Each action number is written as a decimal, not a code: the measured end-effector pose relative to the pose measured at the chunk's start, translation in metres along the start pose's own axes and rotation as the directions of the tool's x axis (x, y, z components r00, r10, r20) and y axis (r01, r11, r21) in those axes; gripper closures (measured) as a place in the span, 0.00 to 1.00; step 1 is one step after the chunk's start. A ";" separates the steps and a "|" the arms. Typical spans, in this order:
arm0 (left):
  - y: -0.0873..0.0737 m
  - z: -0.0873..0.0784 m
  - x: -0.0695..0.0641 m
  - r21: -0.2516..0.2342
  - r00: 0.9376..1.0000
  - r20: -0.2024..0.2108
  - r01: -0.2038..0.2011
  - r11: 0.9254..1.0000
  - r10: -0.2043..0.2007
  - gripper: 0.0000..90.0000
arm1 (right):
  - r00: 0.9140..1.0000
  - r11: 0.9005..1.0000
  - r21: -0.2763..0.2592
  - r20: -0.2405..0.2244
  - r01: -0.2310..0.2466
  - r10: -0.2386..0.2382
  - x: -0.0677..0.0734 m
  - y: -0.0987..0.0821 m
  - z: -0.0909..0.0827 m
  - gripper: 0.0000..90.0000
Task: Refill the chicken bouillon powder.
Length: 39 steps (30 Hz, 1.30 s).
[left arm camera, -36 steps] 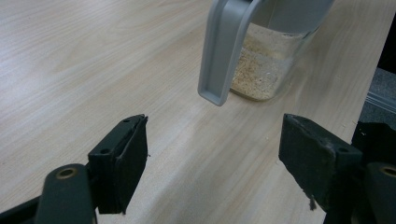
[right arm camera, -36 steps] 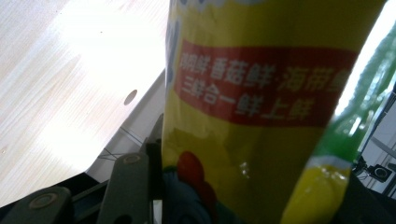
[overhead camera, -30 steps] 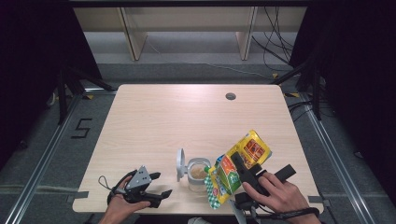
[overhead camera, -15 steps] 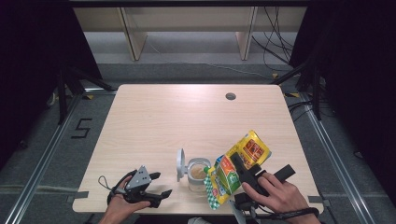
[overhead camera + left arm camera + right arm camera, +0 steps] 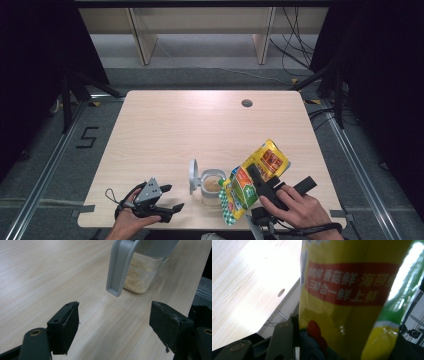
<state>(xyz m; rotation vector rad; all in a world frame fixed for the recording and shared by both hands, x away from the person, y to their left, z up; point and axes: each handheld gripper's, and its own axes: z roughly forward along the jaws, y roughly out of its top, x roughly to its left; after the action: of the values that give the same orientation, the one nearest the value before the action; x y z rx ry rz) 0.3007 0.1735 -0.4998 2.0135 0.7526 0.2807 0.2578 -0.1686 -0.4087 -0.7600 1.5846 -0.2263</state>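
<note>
Bag (image 5: 252,182) gripped by right gripper (image 5: 260,185), tipped over jar (image 5: 212,186), lower centre; no change, pour prob. unfinished. Left gripper (image 5: 167,197) gaping, empty.

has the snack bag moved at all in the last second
No. The snack bag sits tilted over the jar as before, in the right gripper, equally far from the table's hole.

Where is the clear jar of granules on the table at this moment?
In the high view the jar stands near the table's front edge, between the left gripper and the yellow bag.
</note>
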 end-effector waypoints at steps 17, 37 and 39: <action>0.000 -0.001 0.002 0.021 1.000 -0.010 -0.021 1.000 0.021 0.26 | 1.000 1.000 0.010 0.014 -0.006 0.006 0.000 -0.003 -0.001 0.62; 0.000 0.000 0.001 0.005 1.000 0.000 -0.006 1.000 0.006 0.26 | 1.000 1.000 0.003 0.006 -0.004 0.004 -0.001 -0.001 -0.001 0.62; 0.000 0.000 0.000 0.003 1.000 -0.003 -0.001 1.000 0.001 0.26 | 1.000 1.000 0.003 0.007 -0.008 0.008 -0.001 -0.001 -0.001 0.62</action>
<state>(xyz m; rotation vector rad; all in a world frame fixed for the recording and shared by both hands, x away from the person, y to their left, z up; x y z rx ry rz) 0.3007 0.1740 -0.4996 2.0169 0.7543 0.2826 0.2571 -0.1691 -0.4073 -0.7509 1.5798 -0.2201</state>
